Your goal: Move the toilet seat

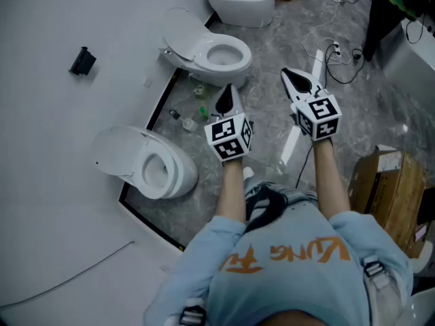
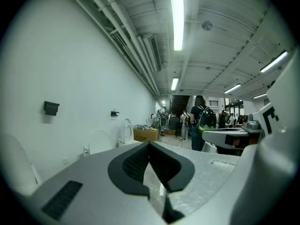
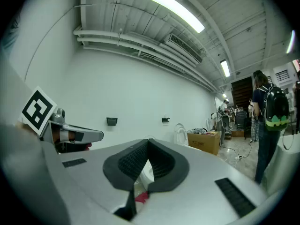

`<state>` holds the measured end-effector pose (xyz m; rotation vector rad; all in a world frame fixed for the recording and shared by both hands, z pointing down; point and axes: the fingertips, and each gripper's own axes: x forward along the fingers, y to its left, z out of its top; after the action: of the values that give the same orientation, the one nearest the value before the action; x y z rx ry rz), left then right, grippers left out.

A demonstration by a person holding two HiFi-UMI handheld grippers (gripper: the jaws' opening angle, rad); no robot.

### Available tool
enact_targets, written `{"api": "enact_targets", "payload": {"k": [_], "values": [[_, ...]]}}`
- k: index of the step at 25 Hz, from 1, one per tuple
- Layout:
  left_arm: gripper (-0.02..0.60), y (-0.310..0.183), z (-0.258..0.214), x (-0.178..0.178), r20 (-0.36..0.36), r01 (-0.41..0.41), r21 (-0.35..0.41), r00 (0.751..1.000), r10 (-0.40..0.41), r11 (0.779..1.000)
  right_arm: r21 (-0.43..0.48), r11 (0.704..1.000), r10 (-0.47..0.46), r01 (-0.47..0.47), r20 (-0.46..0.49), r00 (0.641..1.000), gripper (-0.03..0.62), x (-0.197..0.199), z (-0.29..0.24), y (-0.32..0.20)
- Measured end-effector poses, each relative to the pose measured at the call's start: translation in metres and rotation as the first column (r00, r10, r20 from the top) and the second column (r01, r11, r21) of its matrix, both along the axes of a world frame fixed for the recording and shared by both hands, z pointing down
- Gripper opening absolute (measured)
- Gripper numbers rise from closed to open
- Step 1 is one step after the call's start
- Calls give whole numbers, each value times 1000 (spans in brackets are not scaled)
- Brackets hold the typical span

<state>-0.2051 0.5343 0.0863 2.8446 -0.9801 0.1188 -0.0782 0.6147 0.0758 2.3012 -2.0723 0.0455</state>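
Three white toilets stand along the wall. The nearest toilet [image 1: 158, 170] has its seat and lid [image 1: 117, 147] raised against the wall. The middle toilet [image 1: 219, 54] also has its lid [image 1: 178, 34] up, and a third toilet [image 1: 243, 3] is farther on. My left gripper [image 1: 226, 96] hangs shut and empty above the floor between the nearest and middle toilets. To its right my right gripper [image 1: 292, 78] is also shut and empty. The left gripper view shows closed jaws [image 2: 150, 145] and upright lids [image 2: 125, 131] ahead. In the right gripper view the jaws [image 3: 149, 141] meet, with the left gripper [image 3: 75, 135] beside them.
Small bottles and bits [image 1: 192, 109] litter the floor recess by the wall. Cables and a power strip [image 1: 338, 51] lie at the right. A cardboard box [image 1: 389, 190] stands near my right side. A black fixture [image 1: 83, 61] hangs on the wall. People [image 2: 200, 121] stand far down the room.
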Motion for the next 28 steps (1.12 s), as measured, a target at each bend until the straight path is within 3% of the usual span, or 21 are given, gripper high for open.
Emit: {"api": "enact_targets", "payload": {"k": [7,10,13,18,22,25,28], "values": [[-5,-2,-14,19,-3,-14,40,1000,15,999,27,1000,-5,6,-27,1000,-2,14,-14,-2],[-5,-14,-24,22,-6,-7,65,1000,8,998,135,991,31,-28,-21,999,-2,33,-35,4],[-5,-47,-35,4,-29,63,62,998,-62,996,198,978,74,-73,4,997,0,62,-52,9],[-5,-113,-24,-48,-48,214,10,976,-214,977,184,980,73,-81,51,996,0,79,-43,-17],[-5,-168,-10,-83,-82,348,-51,933,-351,936,148,988,35,-46,78,996,0,90,-13,-54],[-5,-209,5,-74,-76,364,-61,927,-368,929,99,995,0,-9,82,997,0,99,10,-102],[-5,-258,23,-32,-83,339,-80,935,-345,938,55,998,-36,33,61,997,0,116,24,-159]]}}
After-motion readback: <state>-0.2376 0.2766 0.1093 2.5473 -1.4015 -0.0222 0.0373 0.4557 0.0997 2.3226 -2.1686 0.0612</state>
